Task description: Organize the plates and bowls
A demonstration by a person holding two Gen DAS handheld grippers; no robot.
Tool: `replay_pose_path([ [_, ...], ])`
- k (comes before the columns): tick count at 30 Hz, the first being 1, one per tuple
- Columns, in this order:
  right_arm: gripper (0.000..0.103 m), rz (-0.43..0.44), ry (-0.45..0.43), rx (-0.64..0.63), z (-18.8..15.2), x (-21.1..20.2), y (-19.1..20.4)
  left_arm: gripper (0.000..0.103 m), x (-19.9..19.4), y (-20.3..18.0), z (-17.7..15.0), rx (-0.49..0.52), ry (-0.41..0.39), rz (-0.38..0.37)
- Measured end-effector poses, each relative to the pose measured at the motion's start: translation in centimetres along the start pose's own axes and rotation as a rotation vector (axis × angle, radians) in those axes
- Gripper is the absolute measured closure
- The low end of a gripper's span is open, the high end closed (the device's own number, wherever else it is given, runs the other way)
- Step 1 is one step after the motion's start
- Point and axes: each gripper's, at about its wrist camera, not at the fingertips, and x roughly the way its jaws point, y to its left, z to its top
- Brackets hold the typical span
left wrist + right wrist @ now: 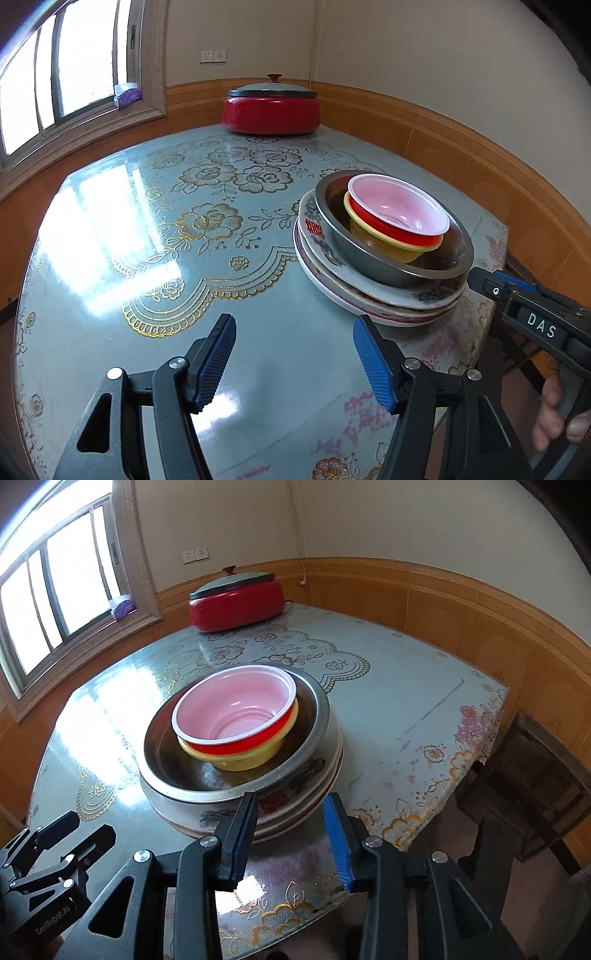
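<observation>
- Left hand-held gripper [293,363] hangs released over bare desk [147,229], with nothing between its pads.
- Ahead to its right, plates [369,295] carry nested bowls [399,218], widest lowest for steadiness.
- Right hand-held gripper [290,836] is parted, seemingly clear of the stack's near rim.

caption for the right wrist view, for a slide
Open right gripper before stacked plates holding a steel bowl, yellow bowl and red bowl.
</observation>
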Motion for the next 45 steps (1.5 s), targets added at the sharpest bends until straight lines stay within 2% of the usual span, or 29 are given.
replay_pose_path([
  [5, 0.066, -0.093, -0.047, 0.042, 0.3, -1.0, 0.8, 0.029, -0.4, 0.3, 0.4, 0.006, -0.024, 0.007],
  [9, 0.066, -0.141, -0.062, 0.071, -1.2, -1.9, 0.9, 0.023, -0.4, 0.4, 0.0, 0.009, -0.023, 0.014],
  [11, 0.066, -0.197, -0.083, 0.07, -1.9, -2.4, 1.1, 0.021, -0.3, 0.2, -0.3, 0.018, -0.021, 0.015],
  [14, 0.066, -0.255, -0.091, 0.063, -2.5, -2.8, 1.3, 0.012, -0.5, -0.2, -0.7, 0.029, -0.026, 0.022],
  [16, 0.066, -0.258, -0.11, 0.078, -2.6, -3.3, 1.1, 0.006, -0.7, -0.6, -0.7, 0.04, -0.034, 0.012],
  [22, 0.066, -0.252, -0.137, 0.067, -2.4, -3.9, 1.6, 0.0, -1.7, -0.9, -0.2, 0.055, -0.074, 0.034],
  [30, 0.066, -0.228, -0.139, 0.061, -2.2, -3.3, 2.7, 0.0, -2.2, 0.4, -0.3, 0.033, -0.101, 0.061],
  [39, 0.066, -0.195, -0.134, 0.047, -1.7, -2.8, 3.3, 0.0, -3.2, 0.7, 0.0, 0.022, -0.15, 0.035],
  [45, 0.066, -0.198, -0.139, 0.045, -1.6, -2.9, 3.3, 0.0, -3.0, 0.3, 0.2, 0.019, -0.153, 0.033],
])
